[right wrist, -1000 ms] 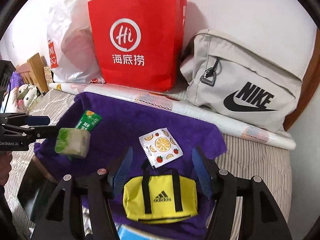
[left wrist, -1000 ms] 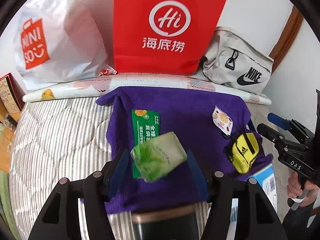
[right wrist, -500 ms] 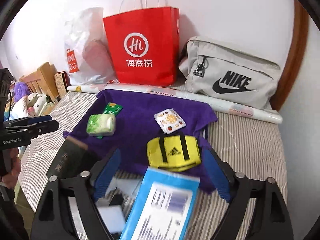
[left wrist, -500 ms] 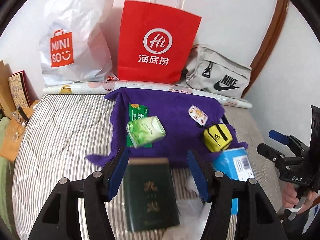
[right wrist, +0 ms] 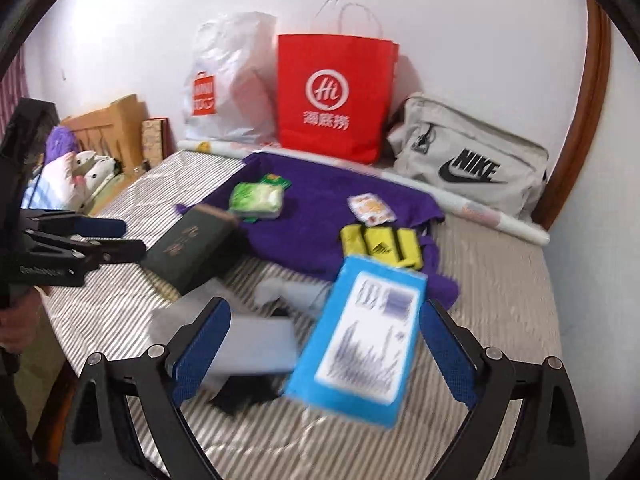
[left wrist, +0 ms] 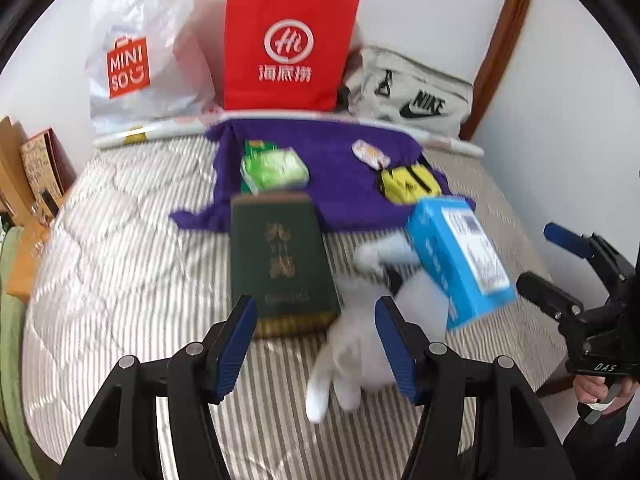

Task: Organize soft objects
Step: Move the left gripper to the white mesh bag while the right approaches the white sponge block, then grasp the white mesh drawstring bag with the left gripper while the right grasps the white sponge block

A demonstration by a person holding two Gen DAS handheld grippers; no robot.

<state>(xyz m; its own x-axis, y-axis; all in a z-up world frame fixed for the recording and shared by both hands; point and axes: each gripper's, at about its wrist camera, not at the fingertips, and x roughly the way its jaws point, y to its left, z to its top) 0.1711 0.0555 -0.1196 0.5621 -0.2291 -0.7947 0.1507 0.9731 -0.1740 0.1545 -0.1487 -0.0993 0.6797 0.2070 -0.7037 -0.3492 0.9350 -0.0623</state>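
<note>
Above the striped bed [left wrist: 120,240], both grippers sit farther back than half a second ago, so the near clutter now fills more of each view. The left gripper [left wrist: 316,344] has its fingers spread wide and holds nothing; the green tissue pack [left wrist: 274,168] it carried a second ago lies on the purple towel [left wrist: 340,196], its long axis running left to right. From left to right on the towel come the tissue pack, a small fruit-print packet [left wrist: 370,153] and a yellow mini bag [left wrist: 408,184]. Nearer, a dark green box [left wrist: 280,256] lies lengthwise toward the camera, then a blurred white soft toy [left wrist: 352,360] between the left fingers, then a tilted blue box [left wrist: 460,256]. The right gripper [right wrist: 320,352] is also wide open and empty, with the blue box [right wrist: 360,340] in front of it. Behind stand a white plastic bag [left wrist: 140,52], a red paper bag [left wrist: 286,48] and a grey bag [left wrist: 412,92].
</note>
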